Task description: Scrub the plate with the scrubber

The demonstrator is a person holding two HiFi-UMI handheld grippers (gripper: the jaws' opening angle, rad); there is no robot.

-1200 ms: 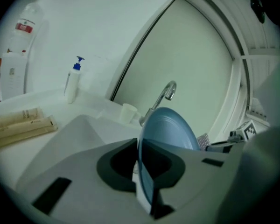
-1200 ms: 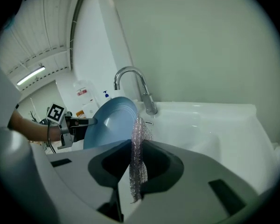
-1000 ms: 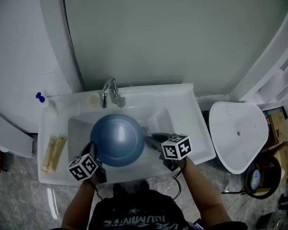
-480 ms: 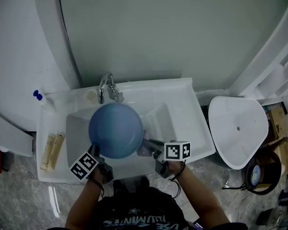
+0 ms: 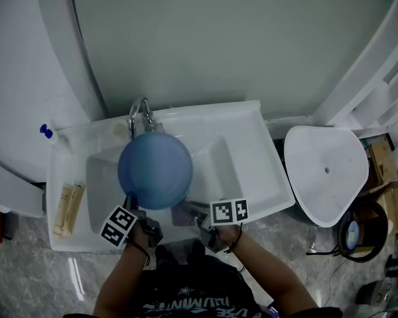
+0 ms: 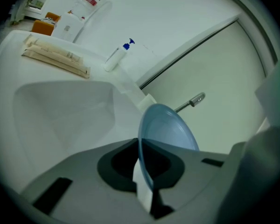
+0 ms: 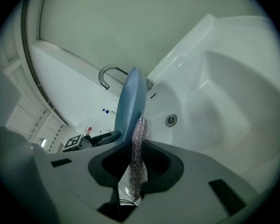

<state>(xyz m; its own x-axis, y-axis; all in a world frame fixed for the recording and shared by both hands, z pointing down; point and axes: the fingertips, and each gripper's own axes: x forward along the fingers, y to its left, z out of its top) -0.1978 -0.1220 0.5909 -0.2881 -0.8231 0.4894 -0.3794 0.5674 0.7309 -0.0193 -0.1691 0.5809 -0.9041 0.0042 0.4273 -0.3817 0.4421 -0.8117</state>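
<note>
Tilted plate (image 5: 154,179) steadied over sink (image 5: 252,171).
Left tongs (image 6: 144,186) clamp its near rim so right tongs (image 7: 136,181), pinching the scrubber (image 7: 139,141), can rub it.

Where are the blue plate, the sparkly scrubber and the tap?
Round blue plate (image 5: 154,171): head view, middle of its disc.
Silvery mesh scrubber (image 7: 138,146): right gripper view, the tuft above the jaws.
Curved metal tap (image 6: 198,97): left gripper view, its shiny end.
</note>
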